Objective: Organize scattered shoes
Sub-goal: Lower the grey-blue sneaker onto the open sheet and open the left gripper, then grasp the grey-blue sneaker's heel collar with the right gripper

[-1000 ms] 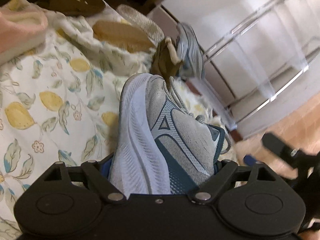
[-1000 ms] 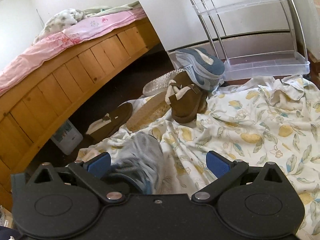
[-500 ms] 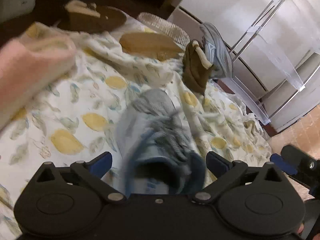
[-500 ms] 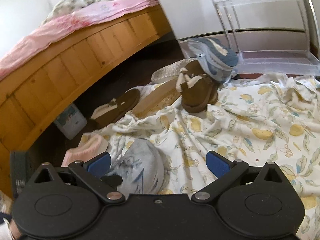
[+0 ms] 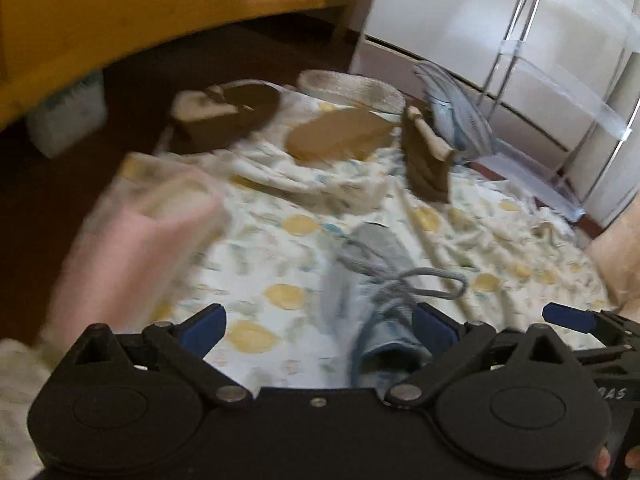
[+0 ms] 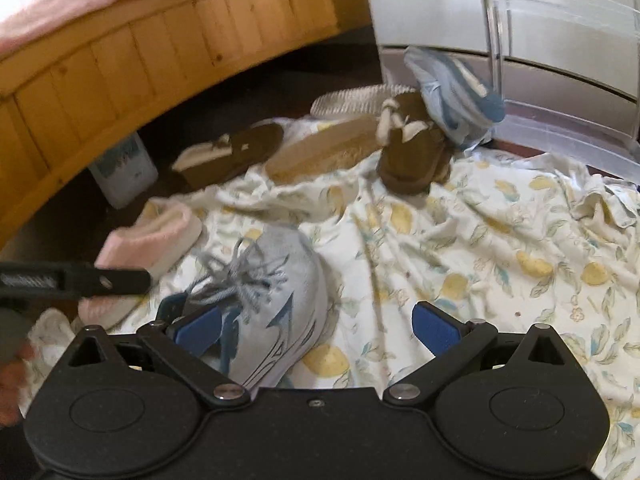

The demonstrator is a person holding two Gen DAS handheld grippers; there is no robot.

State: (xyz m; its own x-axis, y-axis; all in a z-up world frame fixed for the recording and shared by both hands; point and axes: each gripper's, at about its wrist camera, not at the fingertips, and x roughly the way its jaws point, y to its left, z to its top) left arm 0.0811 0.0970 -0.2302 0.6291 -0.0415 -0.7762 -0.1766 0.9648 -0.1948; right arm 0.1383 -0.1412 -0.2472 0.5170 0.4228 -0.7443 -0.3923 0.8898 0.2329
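Bedroom floor beside wooden bed frame (image 6: 120, 64), covered by lemon-print sheet (image 6: 500, 240); clear plastic rack (image 6: 560, 128) at far right.

- Grey sneaker (image 6: 276, 300): upright on sheet, laces loose, lying between both tools; heel near left gripper (image 5: 320, 326), jaws wide open, holding nothing.
- Right gripper (image 6: 320, 324): jaws wide open, empty; sneaker just inside left pad.
- Matching sneaker (image 6: 452, 84): propped against rack, well apart.
- Brown slippers (image 6: 412, 152), pink slipper (image 6: 160, 236): scattered.

Handling advice, as judgement: close on heel collar, not laces; carry to its mate by rack, toes aligned.

View notes: right wrist shows sneaker's side stripes and pink bedding; left wrist, blurred, shows shoe opening and other tool's blue tip (image 5: 568, 318).
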